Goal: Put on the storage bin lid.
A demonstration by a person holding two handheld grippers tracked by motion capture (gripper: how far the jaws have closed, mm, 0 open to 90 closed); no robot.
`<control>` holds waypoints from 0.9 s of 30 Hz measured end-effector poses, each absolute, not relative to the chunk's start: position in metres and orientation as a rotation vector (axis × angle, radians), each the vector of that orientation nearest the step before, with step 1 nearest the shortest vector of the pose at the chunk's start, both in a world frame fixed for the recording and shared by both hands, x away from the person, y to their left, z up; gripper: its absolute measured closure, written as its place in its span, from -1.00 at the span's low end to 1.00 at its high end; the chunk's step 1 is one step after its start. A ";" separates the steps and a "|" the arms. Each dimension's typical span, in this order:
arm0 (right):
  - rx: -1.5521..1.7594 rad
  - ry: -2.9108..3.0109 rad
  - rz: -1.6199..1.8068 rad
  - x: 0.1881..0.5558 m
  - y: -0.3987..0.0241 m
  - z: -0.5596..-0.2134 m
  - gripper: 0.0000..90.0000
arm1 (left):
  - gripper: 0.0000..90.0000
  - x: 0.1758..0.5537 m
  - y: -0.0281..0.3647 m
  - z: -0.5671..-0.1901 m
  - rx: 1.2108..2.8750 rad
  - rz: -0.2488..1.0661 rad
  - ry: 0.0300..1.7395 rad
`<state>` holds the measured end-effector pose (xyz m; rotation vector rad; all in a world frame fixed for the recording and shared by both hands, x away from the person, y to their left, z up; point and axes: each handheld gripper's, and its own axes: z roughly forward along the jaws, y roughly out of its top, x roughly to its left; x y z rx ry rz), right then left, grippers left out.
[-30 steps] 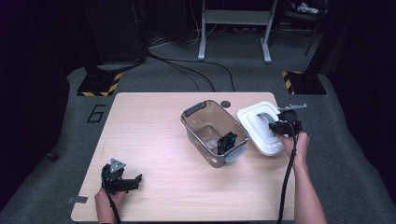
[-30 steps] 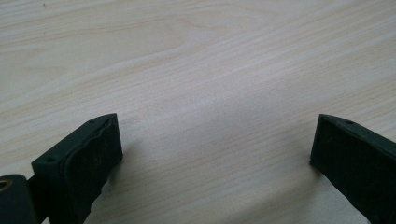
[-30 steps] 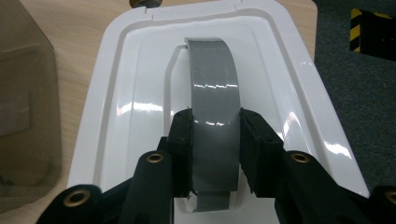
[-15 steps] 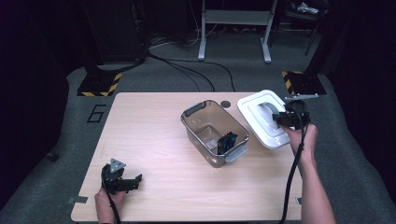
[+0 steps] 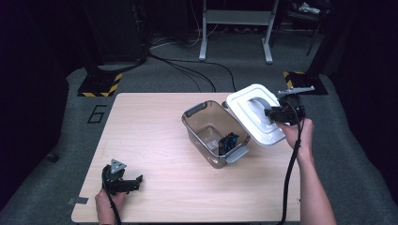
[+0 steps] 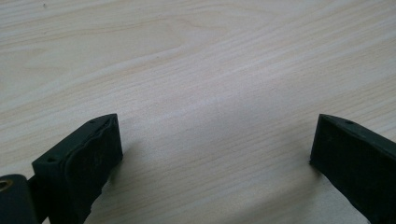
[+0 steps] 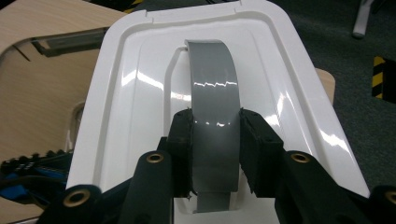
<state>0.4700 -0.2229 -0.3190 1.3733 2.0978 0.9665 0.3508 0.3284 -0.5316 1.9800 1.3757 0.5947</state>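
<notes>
High view: one lid (image 5: pixel 256 119), one bin (image 5: pixel 213 132), two hand-held grippers (image 5: pixel 271 113)

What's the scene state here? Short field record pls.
right tool: shut on grey handle of white lid
lid: tilted, off the table, beside the bin's far right rim
clear bin: open, on the table
bin contents: black and blue item
left tool: open, nothing between the jaws, low over bare wood near the front left corner
</notes>
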 end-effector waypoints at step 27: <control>1.234 2.235 1.011 0.465 -0.148 -0.293 0.49 | -0.95 0.351 0.329 -0.532 1.981 0.591 1.375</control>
